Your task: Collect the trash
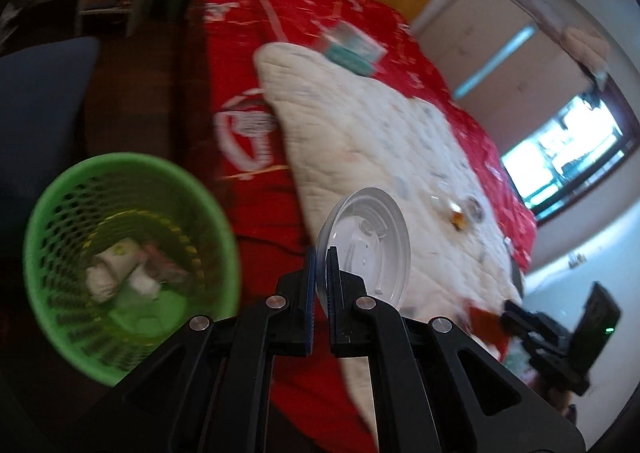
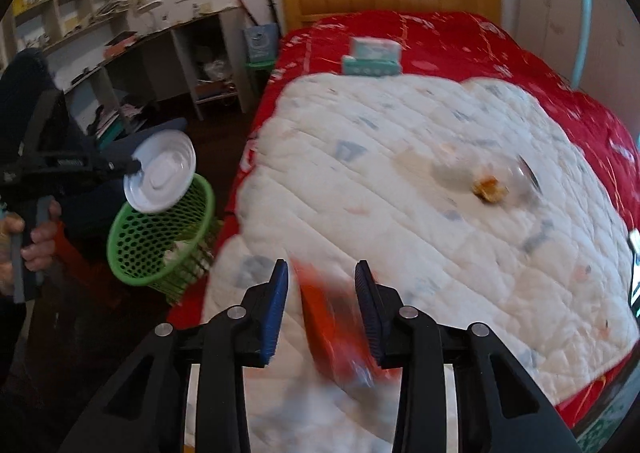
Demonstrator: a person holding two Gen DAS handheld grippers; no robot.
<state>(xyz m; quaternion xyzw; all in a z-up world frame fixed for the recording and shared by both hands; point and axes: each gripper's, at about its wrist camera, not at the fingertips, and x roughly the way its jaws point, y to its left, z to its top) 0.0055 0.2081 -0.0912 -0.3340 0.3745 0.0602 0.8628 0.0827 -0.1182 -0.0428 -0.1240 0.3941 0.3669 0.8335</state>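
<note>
Quilted white pad (image 2: 400,173), mesh green bin (image 1: 120,213), left gripper (image 1: 320,273) pinching round plastic lid (image 1: 368,237)

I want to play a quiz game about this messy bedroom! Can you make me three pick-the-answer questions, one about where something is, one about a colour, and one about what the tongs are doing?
1. Where is the teal box?
A. on the bed
B. in the basket
C. on the shelf

2. What colour is the trash basket?
A. blue
B. green
C. yellow

3. What are the left tongs doing?
A. hanging open and empty
B. pinching a clear plastic lid
C. pinching a tissue

Answers:
1. A, the teal box lies on the red bedspread near the headboard.
2. B, the basket beside the bed is bright green.
3. B, the left tongs are shut on the lid by its edge.
</note>
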